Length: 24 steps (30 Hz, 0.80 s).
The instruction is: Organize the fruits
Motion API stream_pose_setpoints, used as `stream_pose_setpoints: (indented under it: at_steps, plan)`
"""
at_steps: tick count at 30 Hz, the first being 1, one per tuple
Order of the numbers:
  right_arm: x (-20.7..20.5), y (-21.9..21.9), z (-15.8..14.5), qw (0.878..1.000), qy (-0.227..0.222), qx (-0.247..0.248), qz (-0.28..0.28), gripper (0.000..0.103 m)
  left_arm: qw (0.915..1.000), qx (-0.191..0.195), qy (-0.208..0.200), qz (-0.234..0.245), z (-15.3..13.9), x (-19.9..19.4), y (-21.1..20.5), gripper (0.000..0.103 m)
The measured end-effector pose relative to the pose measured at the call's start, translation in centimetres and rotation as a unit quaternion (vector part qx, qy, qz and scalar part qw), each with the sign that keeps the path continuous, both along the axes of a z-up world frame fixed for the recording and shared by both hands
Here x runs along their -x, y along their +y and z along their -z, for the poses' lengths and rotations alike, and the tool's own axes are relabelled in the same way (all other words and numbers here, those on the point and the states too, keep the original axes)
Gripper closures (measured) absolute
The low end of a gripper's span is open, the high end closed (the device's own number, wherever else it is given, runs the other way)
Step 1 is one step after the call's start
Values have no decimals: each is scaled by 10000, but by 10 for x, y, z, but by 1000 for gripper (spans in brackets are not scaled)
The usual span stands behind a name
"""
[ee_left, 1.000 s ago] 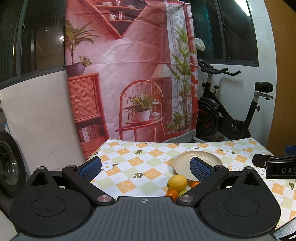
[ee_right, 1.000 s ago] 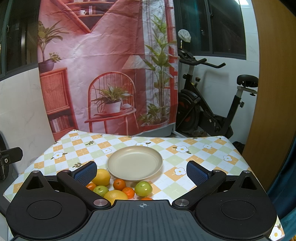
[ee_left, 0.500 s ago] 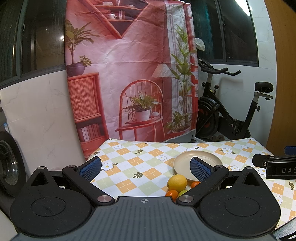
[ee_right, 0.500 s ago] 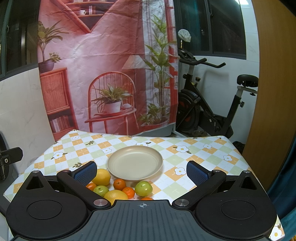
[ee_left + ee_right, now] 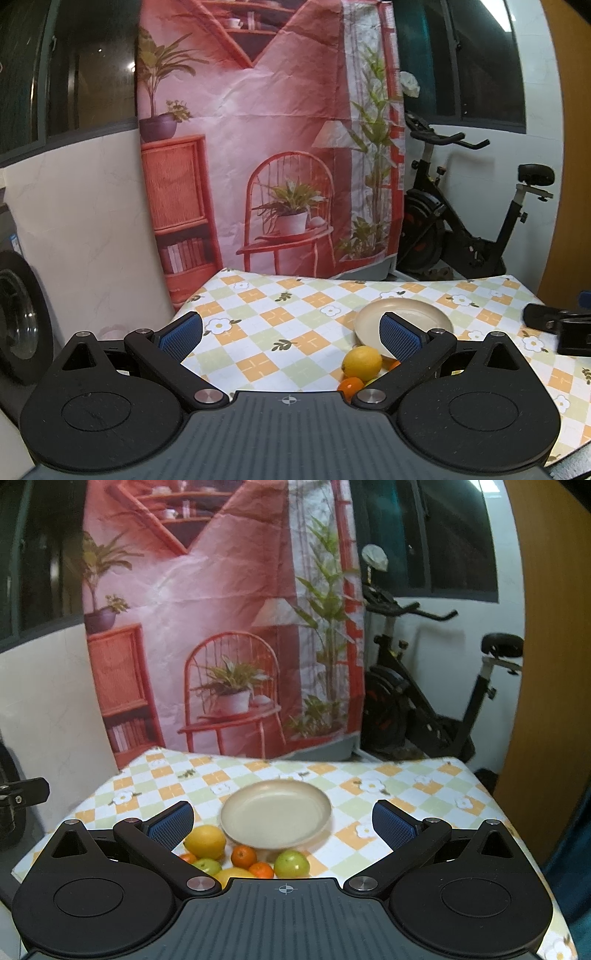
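Observation:
A beige empty plate (image 5: 275,819) sits mid-table on the checkered cloth. Just in front of it lies a cluster of fruit: a lemon (image 5: 205,842), a second lemon (image 5: 234,874) half hidden by the gripper body, a green apple (image 5: 291,864), a smaller green fruit (image 5: 207,866) and three small oranges (image 5: 243,856). My right gripper (image 5: 282,827) hangs open above and behind the fruit, holding nothing. My left gripper (image 5: 291,336) is open and empty, left of the plate (image 5: 417,315), lemon (image 5: 362,363) and an orange (image 5: 350,386).
The flower-print tablecloth (image 5: 406,794) covers a small table with edges close on both sides. A printed pink backdrop (image 5: 221,627) hangs behind it. An exercise bike (image 5: 424,709) stands at the back right, a wooden panel (image 5: 546,701) at the right.
Both views have shifted slightly; in the right wrist view the plate and fruit sit a little lower and are a bit blurred. Both grippers stay open and the fruit has not moved.

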State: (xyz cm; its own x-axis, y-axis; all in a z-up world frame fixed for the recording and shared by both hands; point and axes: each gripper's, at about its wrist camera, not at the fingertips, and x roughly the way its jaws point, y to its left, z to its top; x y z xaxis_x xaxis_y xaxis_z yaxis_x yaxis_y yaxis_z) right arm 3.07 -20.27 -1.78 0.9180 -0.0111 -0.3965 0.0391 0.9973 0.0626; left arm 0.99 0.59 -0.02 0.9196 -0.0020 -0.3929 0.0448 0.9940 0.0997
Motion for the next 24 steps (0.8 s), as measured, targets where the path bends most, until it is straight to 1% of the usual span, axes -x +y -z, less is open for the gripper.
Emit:
stream_pose_setpoints:
  at_steps: [1,4,7,10,11,12,14,16,18,20,21,24]
  plan:
    - [0,0,-1,10000,-78,31,-47,0,10000,16,26,-15,2,-4,2,0]
    - [-9,-14,14,9996,-226,170,-99,0,9999,136,49,9,8,-14,9,0]
    - [-17,-13,29,9982,-362,462,-78,0,9996,263,63,3,16,-22,11,0]
    - [-21,-9,45,9942,-708,810,-46,0,9995,319,17,-44,25,-30,13,0]
    - [-24,-6,50,9932,-739,892,-92,0,9993,358,5,-48,27,-31,13,0]
    - [-28,-6,55,9936,-698,863,-190,0,9992,397,3,-36,30,-34,14,0]
    - [-35,-7,62,9954,-628,618,-376,0,9993,370,-25,6,36,-40,13,1]
    - [-43,-11,69,9964,-574,370,-511,0,9998,184,-93,38,40,-44,9,1]
    - [-52,-13,76,9971,-516,206,-520,0,9998,94,-140,96,45,-48,6,1]
    - [-60,-13,83,9971,-477,98,-580,0,9998,114,-78,160,50,-53,5,4]
    - [-62,-16,85,9971,-460,39,-613,0,9998,119,-46,168,52,-55,6,7]
    - [-65,-15,96,9959,-439,-95,-787,0,9994,167,134,272,61,-63,7,8]
